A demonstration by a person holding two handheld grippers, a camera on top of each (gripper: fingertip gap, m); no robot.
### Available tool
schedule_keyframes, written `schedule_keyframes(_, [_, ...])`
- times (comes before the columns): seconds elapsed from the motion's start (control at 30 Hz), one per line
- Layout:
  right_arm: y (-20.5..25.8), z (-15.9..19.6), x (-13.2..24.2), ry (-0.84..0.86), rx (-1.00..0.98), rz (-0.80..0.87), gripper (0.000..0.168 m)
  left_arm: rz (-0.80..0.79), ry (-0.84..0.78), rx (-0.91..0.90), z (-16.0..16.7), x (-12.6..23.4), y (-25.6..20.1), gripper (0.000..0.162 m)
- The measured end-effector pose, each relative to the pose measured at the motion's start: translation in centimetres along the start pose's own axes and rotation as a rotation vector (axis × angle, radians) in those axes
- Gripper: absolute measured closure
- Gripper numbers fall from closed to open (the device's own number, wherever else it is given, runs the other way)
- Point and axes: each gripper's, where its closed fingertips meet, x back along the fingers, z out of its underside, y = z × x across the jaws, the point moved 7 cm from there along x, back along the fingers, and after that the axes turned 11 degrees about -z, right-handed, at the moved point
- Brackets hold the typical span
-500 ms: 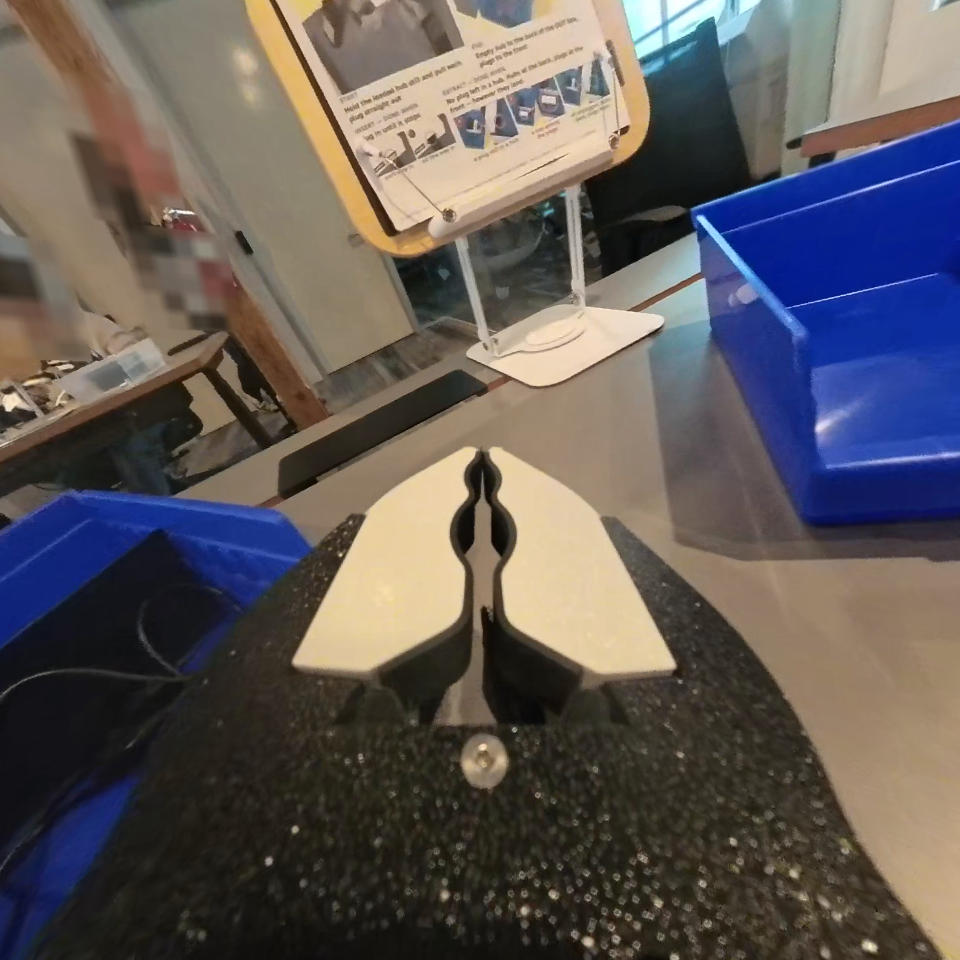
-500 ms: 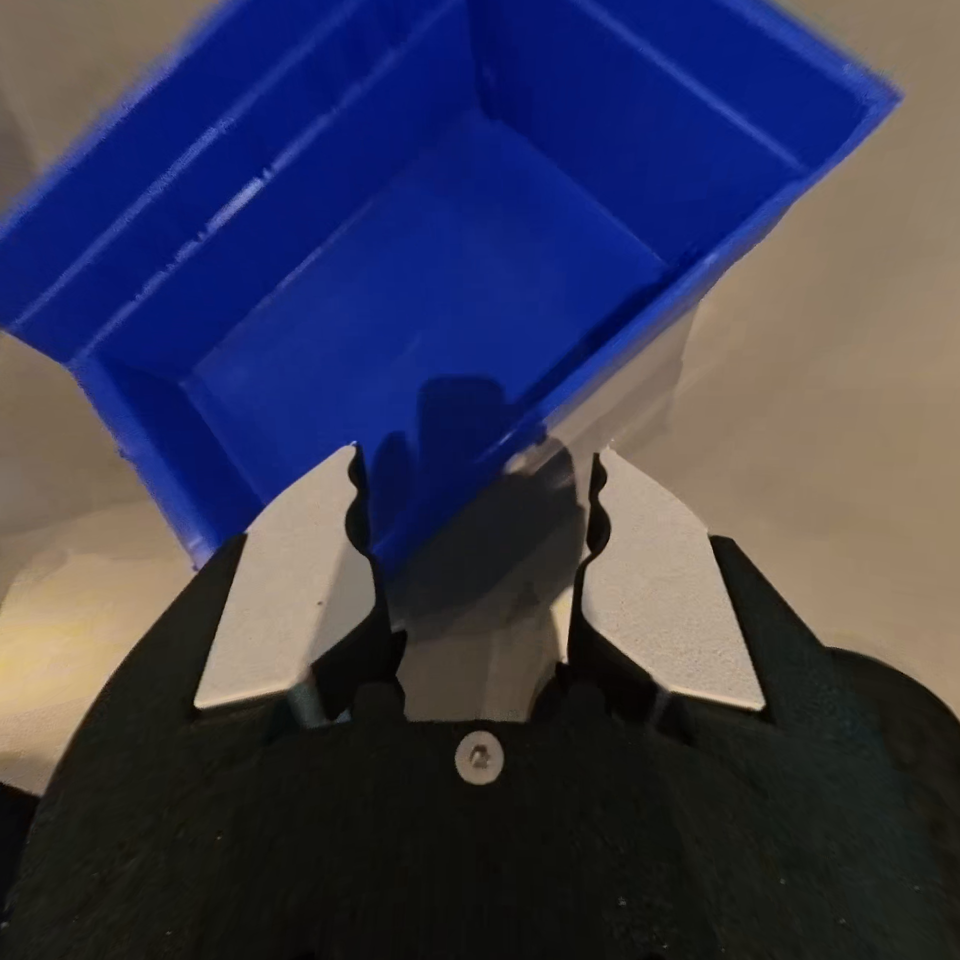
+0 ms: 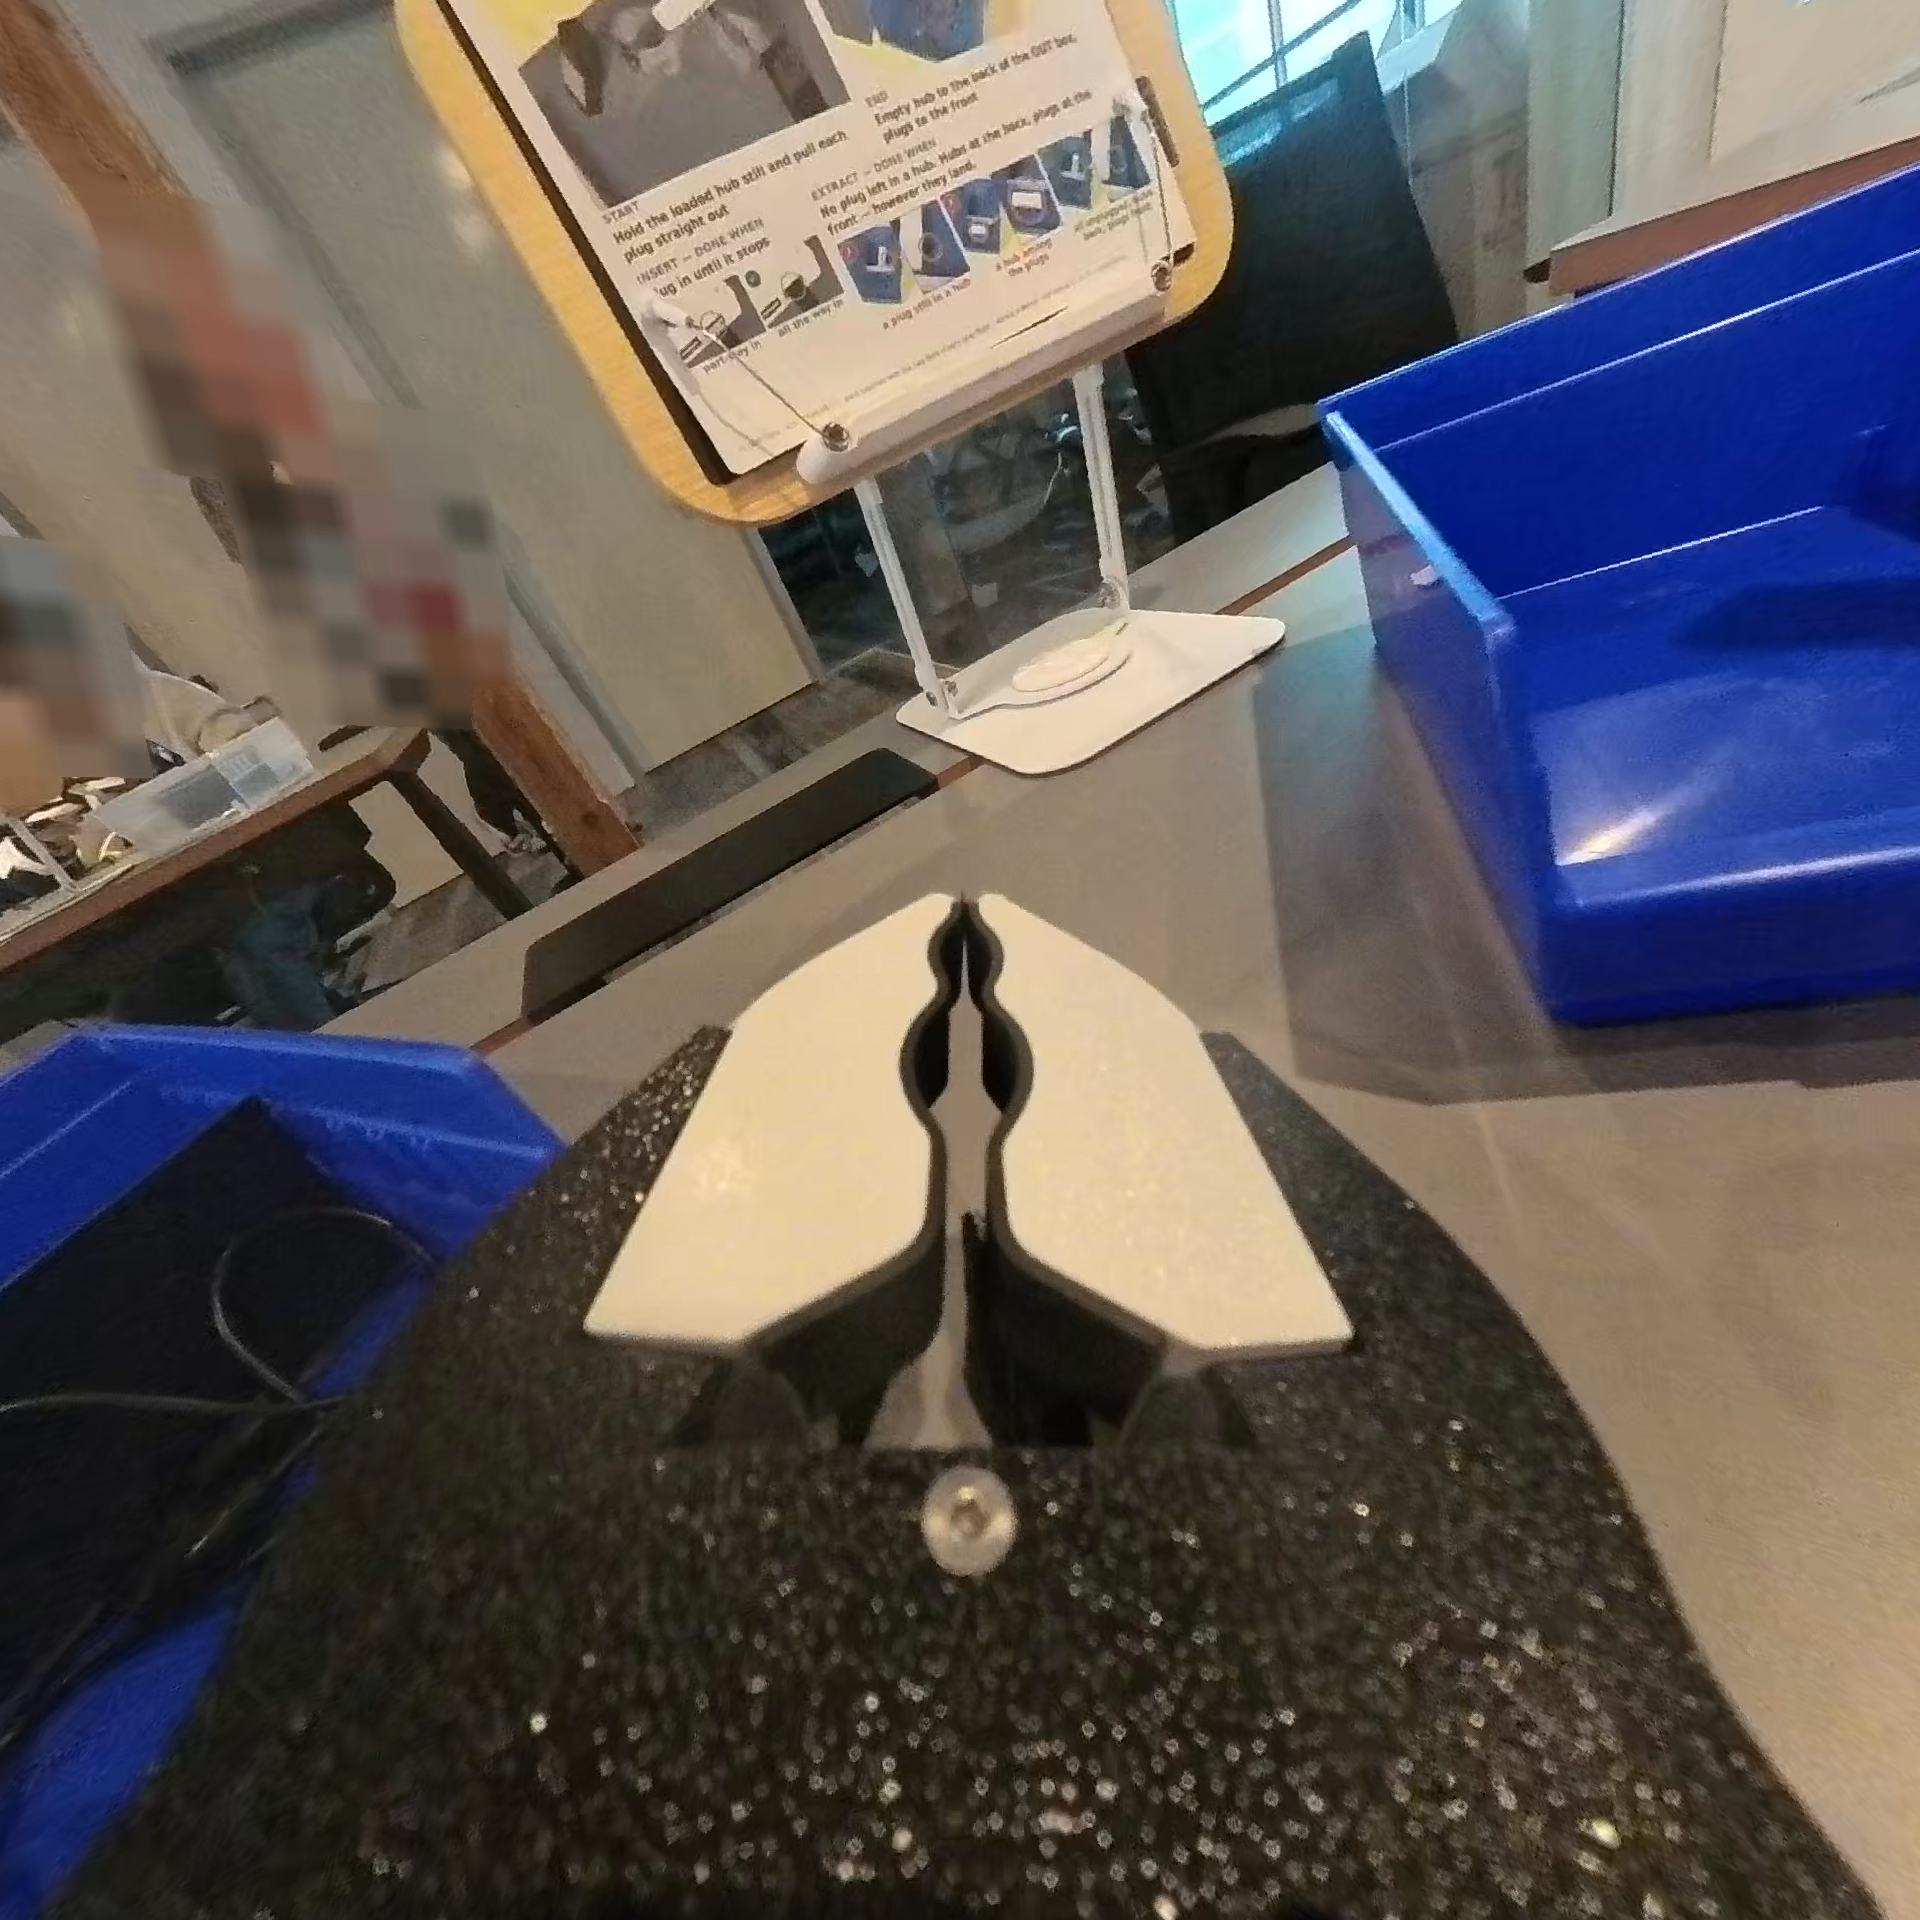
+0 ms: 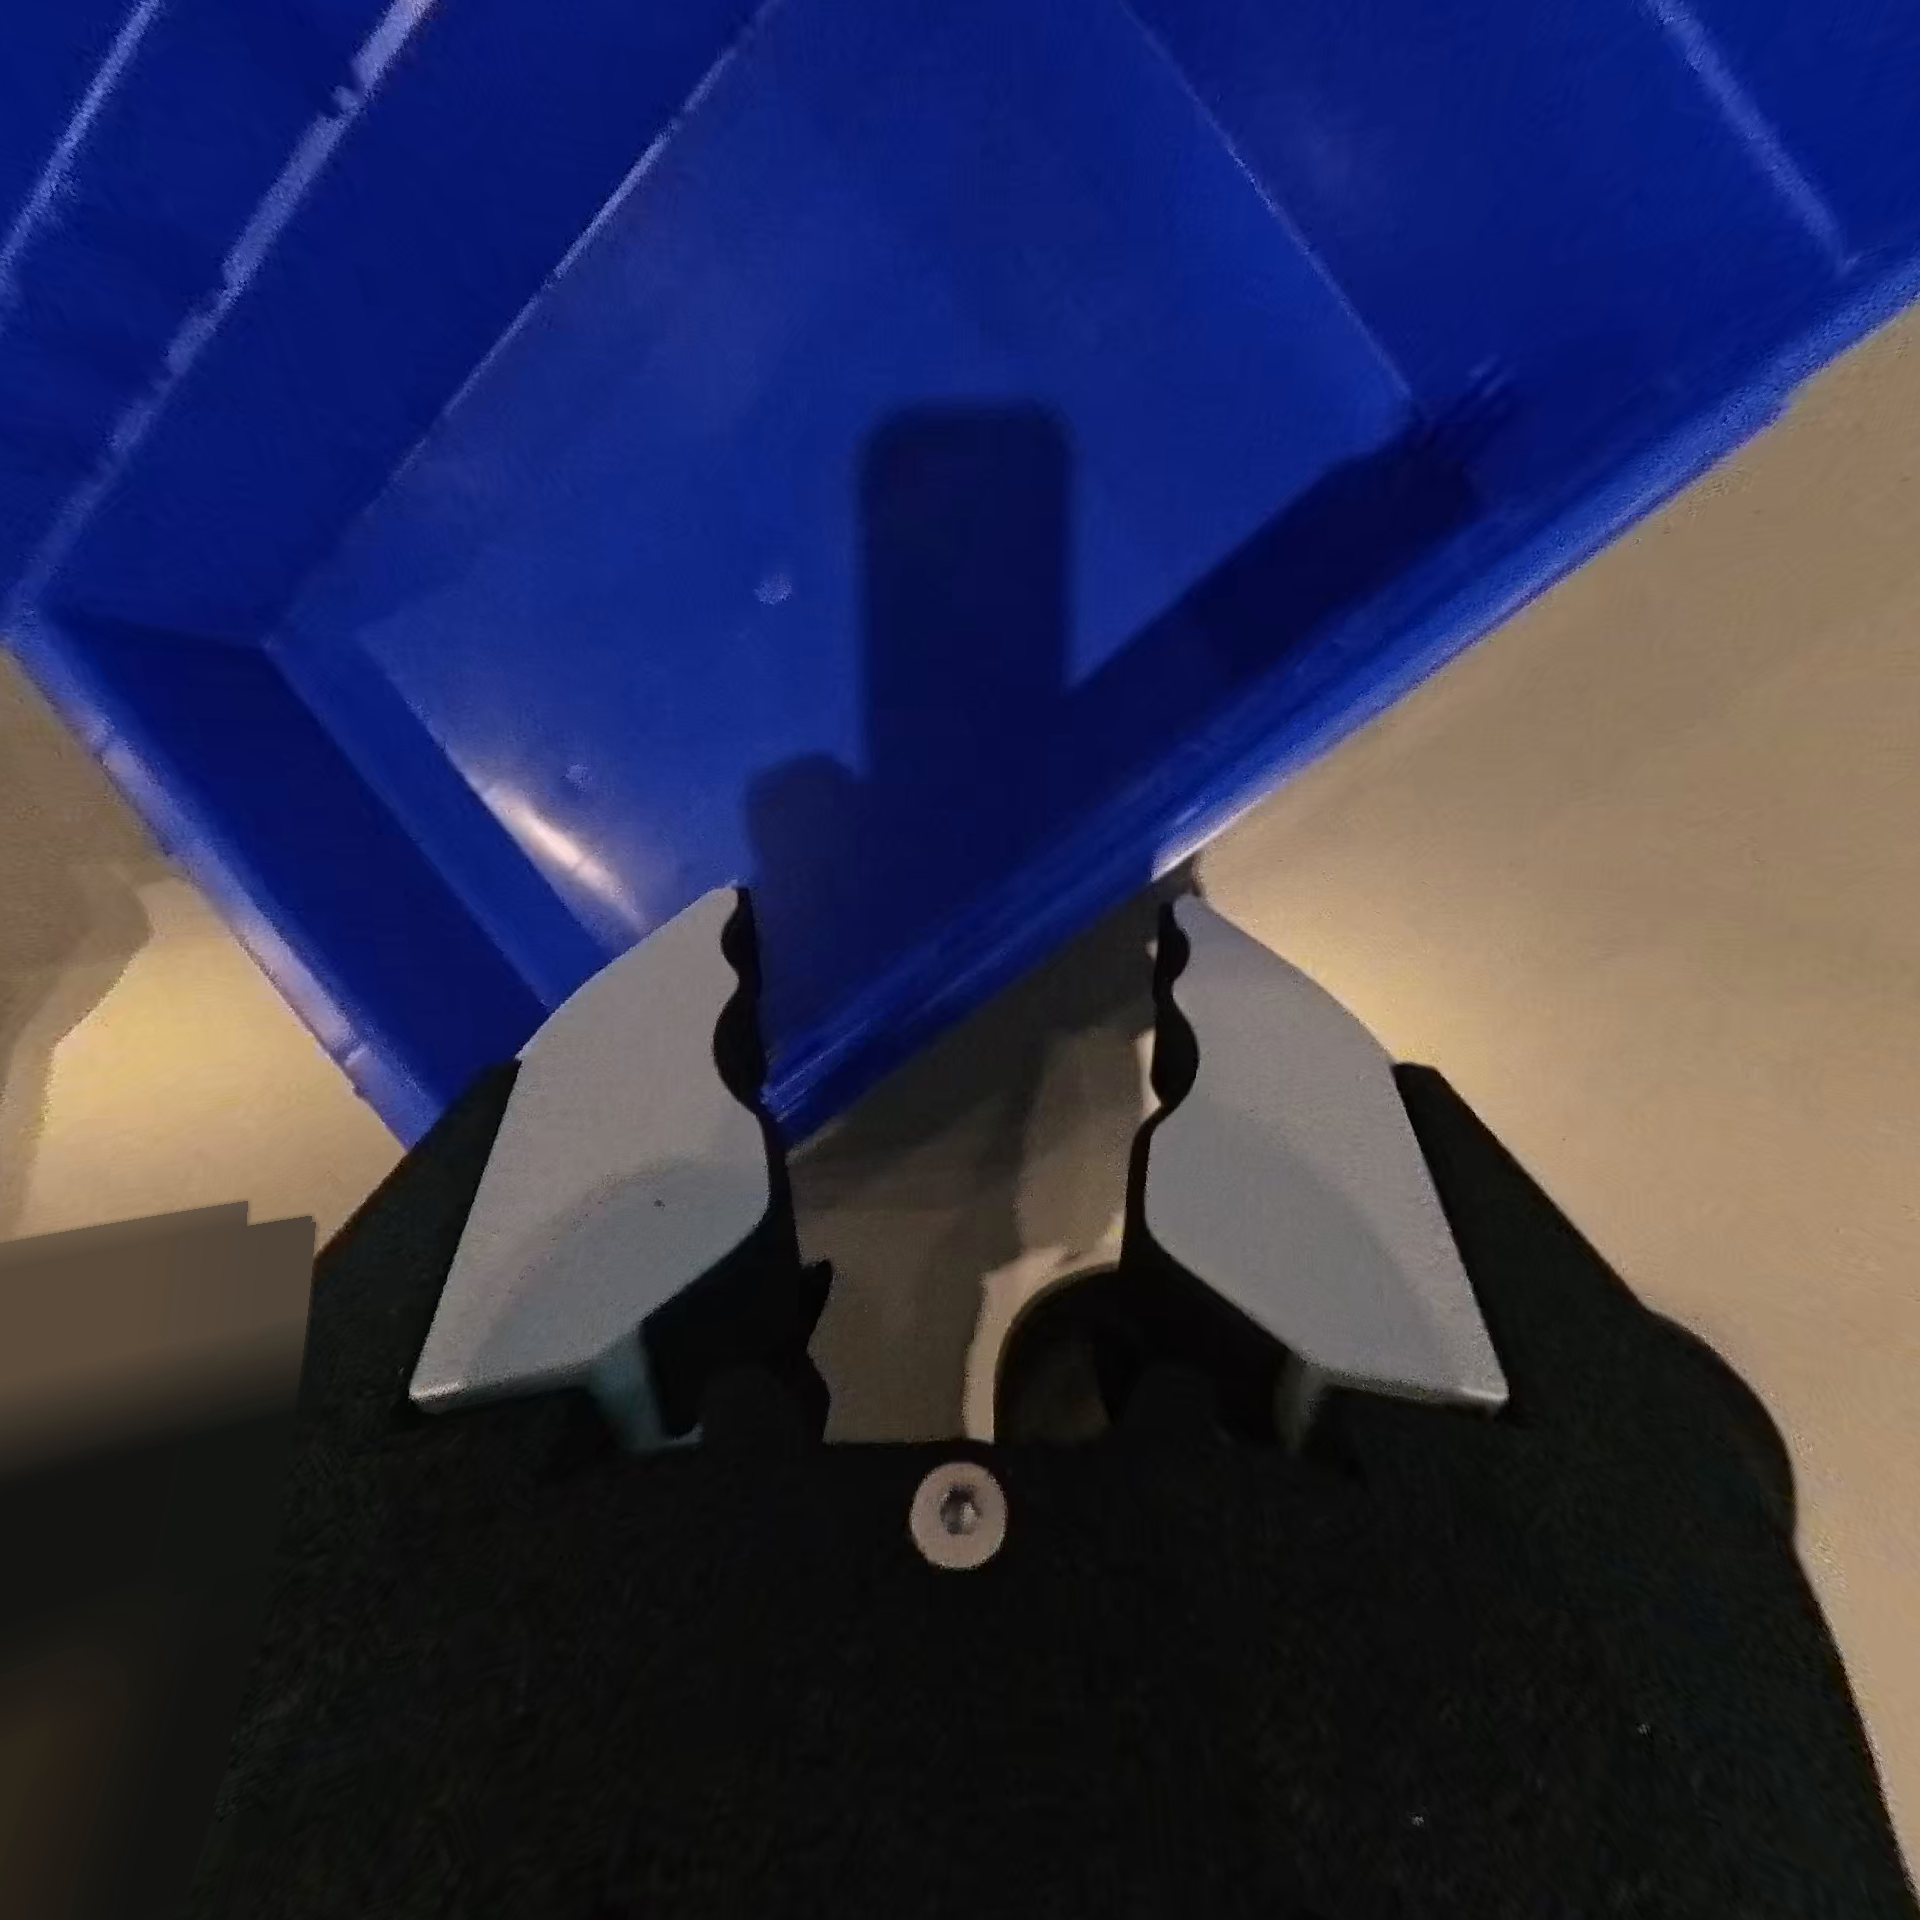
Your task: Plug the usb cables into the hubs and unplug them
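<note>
In the left wrist view, the left gripper [image 3: 966, 914] is seen with its pale fingers pressed together at the tips and nothing held between them. Just to its left, a blue bin [image 3: 260, 1081] is partly shown; thin black usb cables [image 3: 239, 1351] are coiled inside it over a dark mass, and whether that mass is a hub cannot be told. The bin and the gripper are set over a grey table [image 3: 1299, 987]. Farther off to the right, a second blue bin [image 3: 1455, 623] is stood on the table with its glossy floor bare. Beyond the gripper, a flat black object [image 3: 727, 821] is laid at the far table edge, and a printed instruction sheet on a yellow-rimmed board [image 3: 1184, 301] is propped on a white stand. In the right wrist view, the right gripper [image 4: 956, 925] is held spread wide and empty, its fingers poised over the near corner of the blue bin [image 4: 260, 883], whose floor is crossed only by the gripper's shadow.
</note>
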Motion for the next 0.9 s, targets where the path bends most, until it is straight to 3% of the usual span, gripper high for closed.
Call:
schedule_keyframes(0.2, [-0.8, -1.3, 0.3, 0.088, -0.024, 0.043, 0.141, 0.016, 0.012, -0.012, 0.2, 0.0, -0.4, 0.162])
schedule_keyframes(0.37, [-1.7, -2.1, 0.6, 0.230, 0.038, 0.166, 0.147, 0.019, 0.018, -0.019, 0.3, -0.1, -0.4, 0.162])
schedule_keyframes(0.53, [-4.5, -3.2, 1.4, 0.277, 0.022, 0.183, 0.152, 0.022, 0.025, 0.000, 0.5, -0.1, -0.2, 0.162])
schedule_keyframes(0.9, [-12.4, -5.5, 4.1, 0.218, -0.048, 0.199, 0.161, 0.032, 0.053, 0.004, 1.2, -0.4, -0.2, 0.162])
